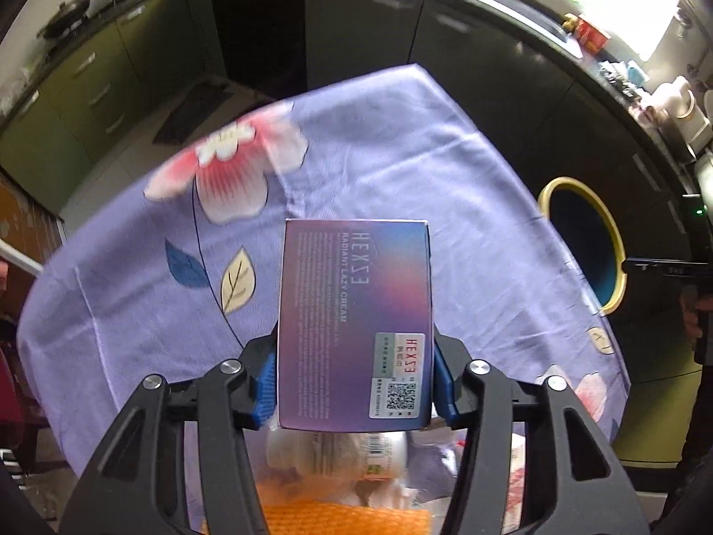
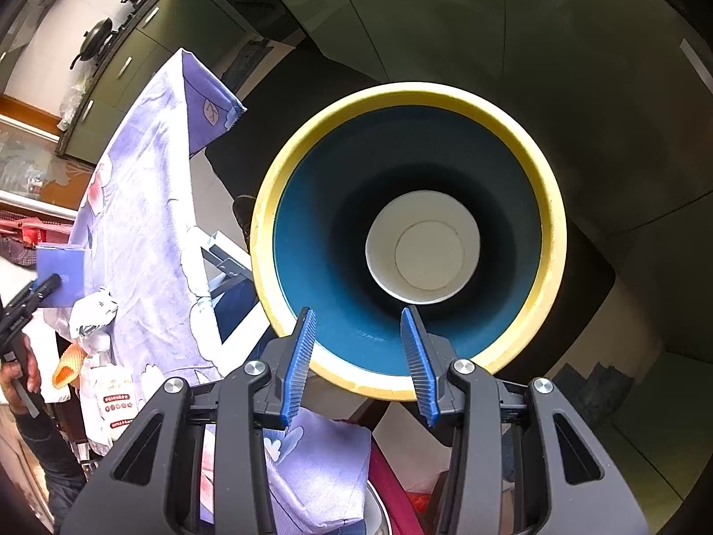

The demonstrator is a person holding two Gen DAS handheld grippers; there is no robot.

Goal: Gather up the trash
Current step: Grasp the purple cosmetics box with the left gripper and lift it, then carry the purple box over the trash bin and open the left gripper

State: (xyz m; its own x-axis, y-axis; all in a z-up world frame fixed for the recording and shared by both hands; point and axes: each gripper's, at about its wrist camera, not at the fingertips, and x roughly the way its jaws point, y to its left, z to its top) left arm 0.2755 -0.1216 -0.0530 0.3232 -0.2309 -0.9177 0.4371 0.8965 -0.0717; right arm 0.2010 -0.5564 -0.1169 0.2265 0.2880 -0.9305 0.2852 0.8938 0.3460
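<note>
Our left claw (image 1: 354,383) grips the purple cream box (image 1: 354,325) above the bench's (image 1: 401,169) near edge, long axis forward, while our half-open, empty right claw (image 2: 358,361) hovers over the yellow-rimmed bin (image 2: 550,205) beyond the bench's right edge.

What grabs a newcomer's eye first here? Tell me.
The purple box, held up between the left tongs above the flowered cloth, fills the middle of the left view. In the right view it is the bin, yellow-rimmed and blue inside, with a white cup at its bottom, just beyond the open right tongs. More trash lies at the cloth's near edge.
</note>
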